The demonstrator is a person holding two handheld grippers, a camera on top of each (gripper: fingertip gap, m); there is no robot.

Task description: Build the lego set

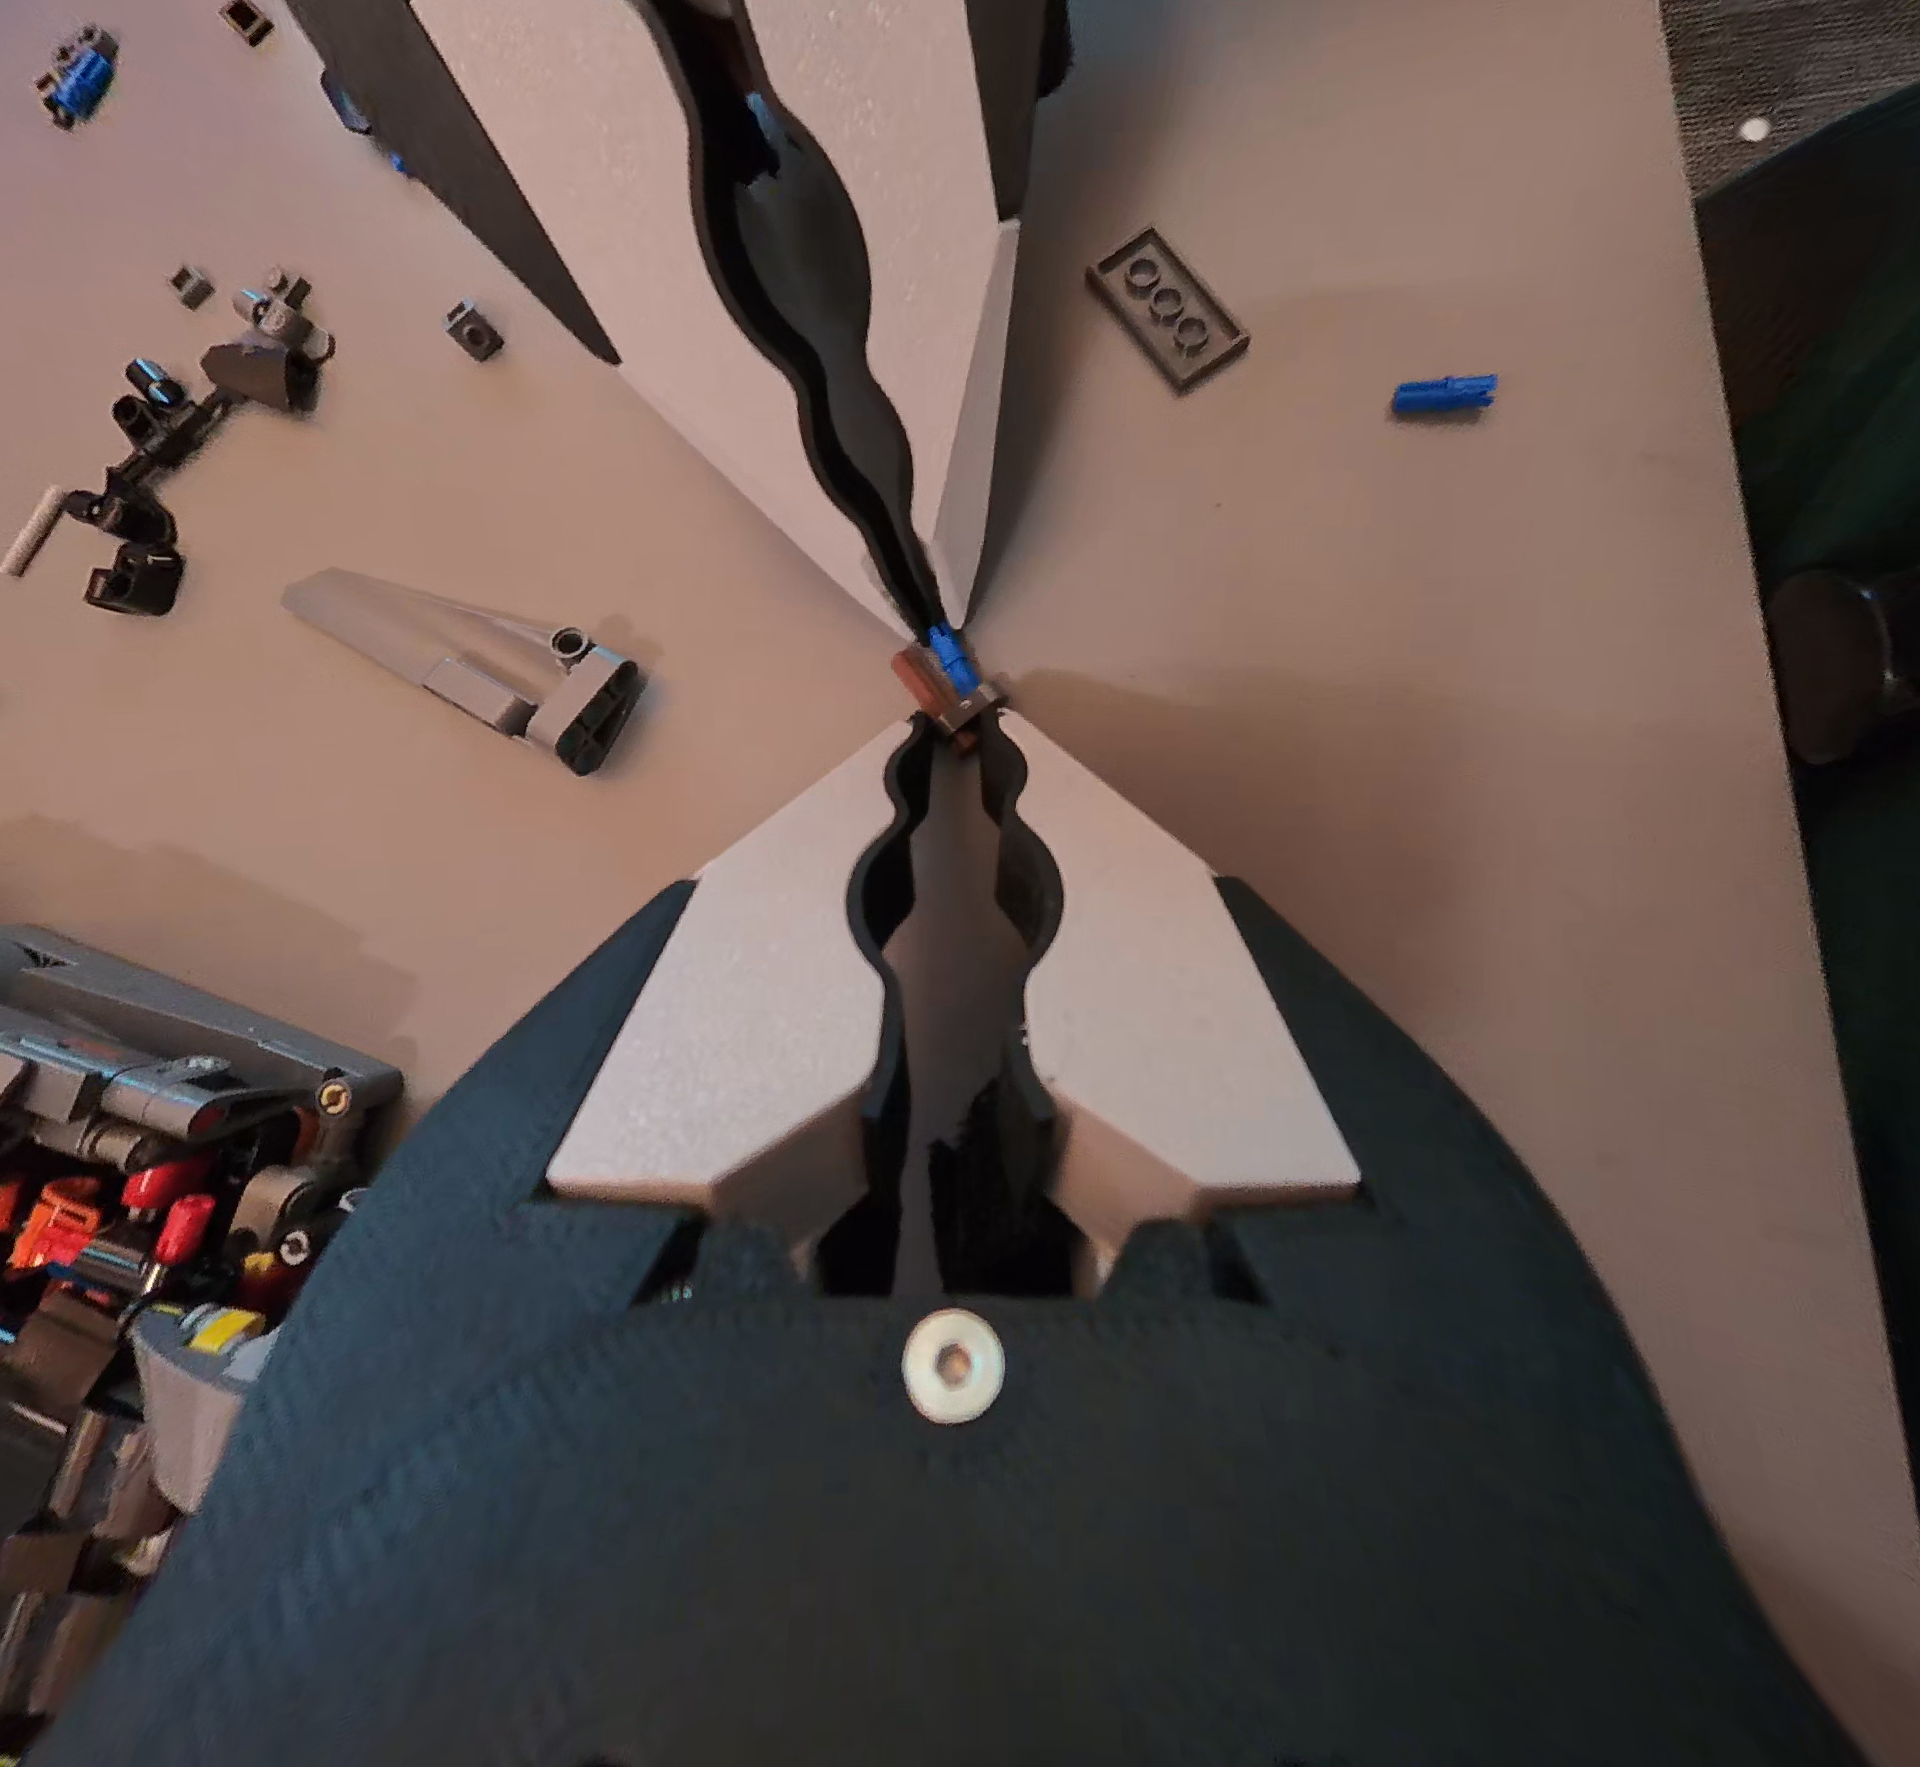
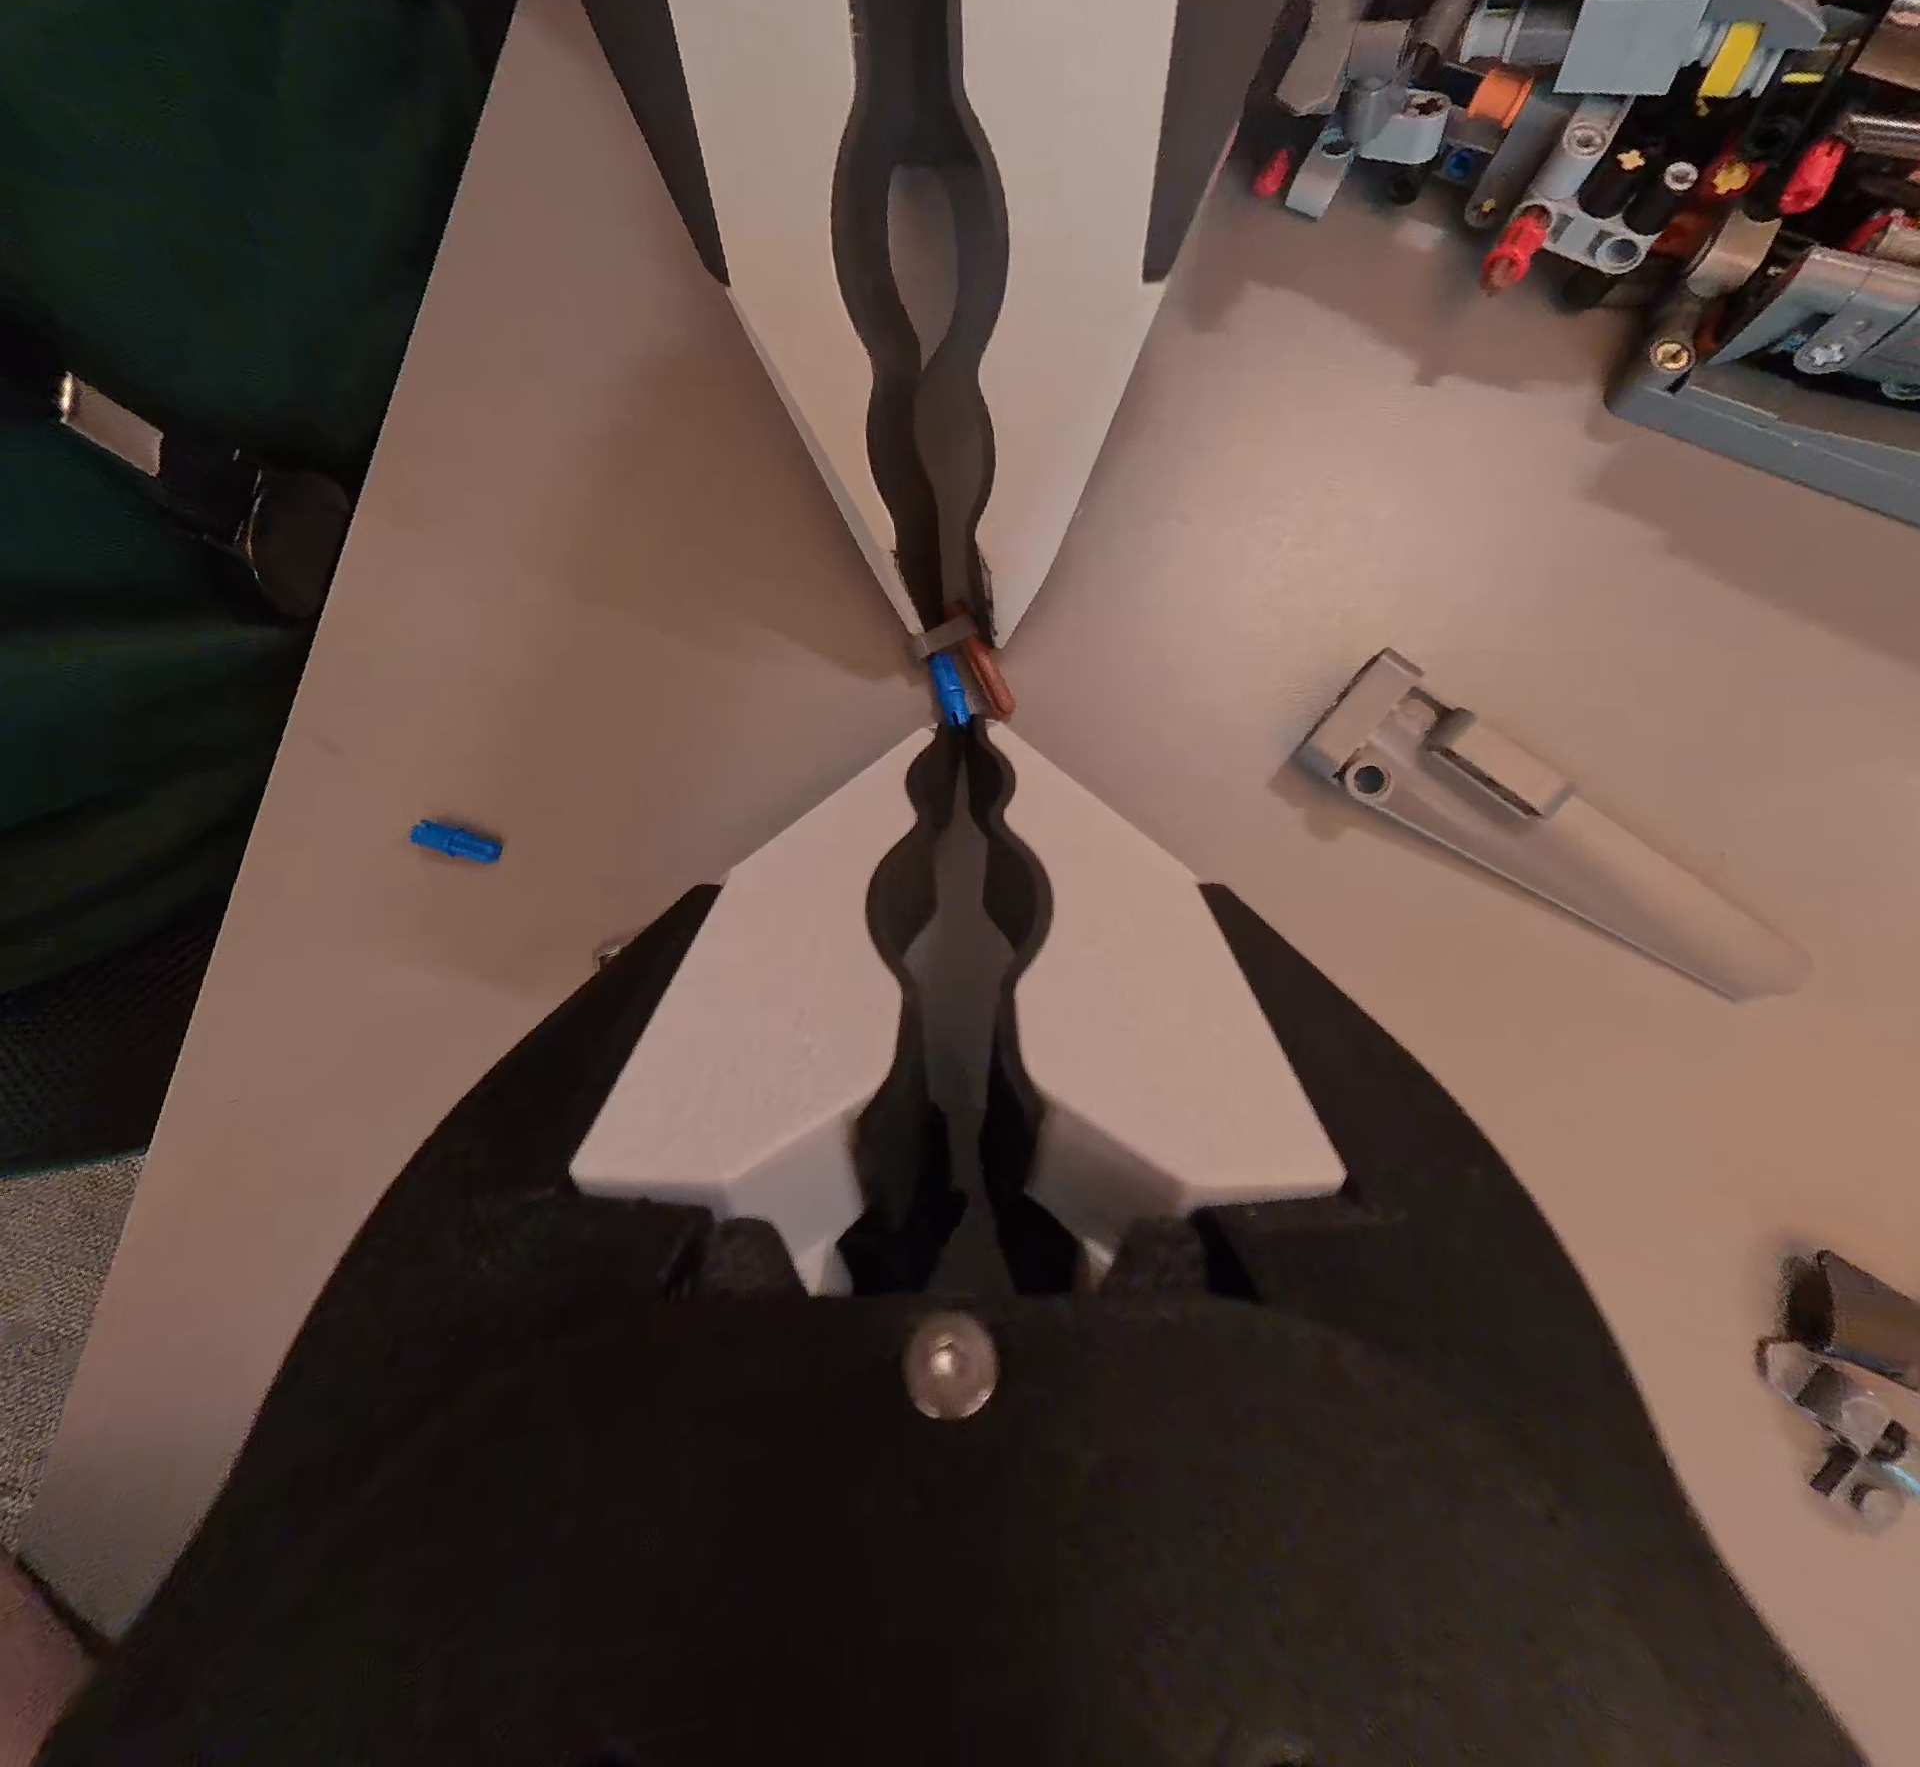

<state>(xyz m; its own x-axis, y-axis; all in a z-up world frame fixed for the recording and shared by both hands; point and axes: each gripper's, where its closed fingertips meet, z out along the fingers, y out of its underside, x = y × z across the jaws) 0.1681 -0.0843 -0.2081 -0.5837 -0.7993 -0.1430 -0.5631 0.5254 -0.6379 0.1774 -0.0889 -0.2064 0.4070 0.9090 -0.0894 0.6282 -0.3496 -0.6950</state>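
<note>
My left gripper (image 1: 951,735) is shut on a small grey and brown piece (image 1: 968,705) above the pale table. My right gripper (image 2: 961,730) is shut on a blue pin (image 2: 945,687). The two grippers meet tip to tip. The pin's free end touches the grey and brown piece (image 2: 940,643). In the left wrist view the right gripper (image 1: 935,621) comes in from the top with the blue pin (image 1: 951,657). In the right wrist view the left gripper (image 2: 951,621) comes in from the top. How deep the pin sits is hidden.
A second blue pin (image 1: 1444,392) and a dark grey plate (image 1: 1166,307) lie near the table edge. A grey wing piece (image 1: 468,652) and black connector pieces (image 1: 145,470) lie to the left. The large grey model (image 1: 156,1146) stands at the lower left. A person in green (image 2: 156,263) sits beside the table. Less than 4 cm separates the two grippers' tips. It is some 7 cm from my right tips to the dark grey plate (image 1: 1166,307).
</note>
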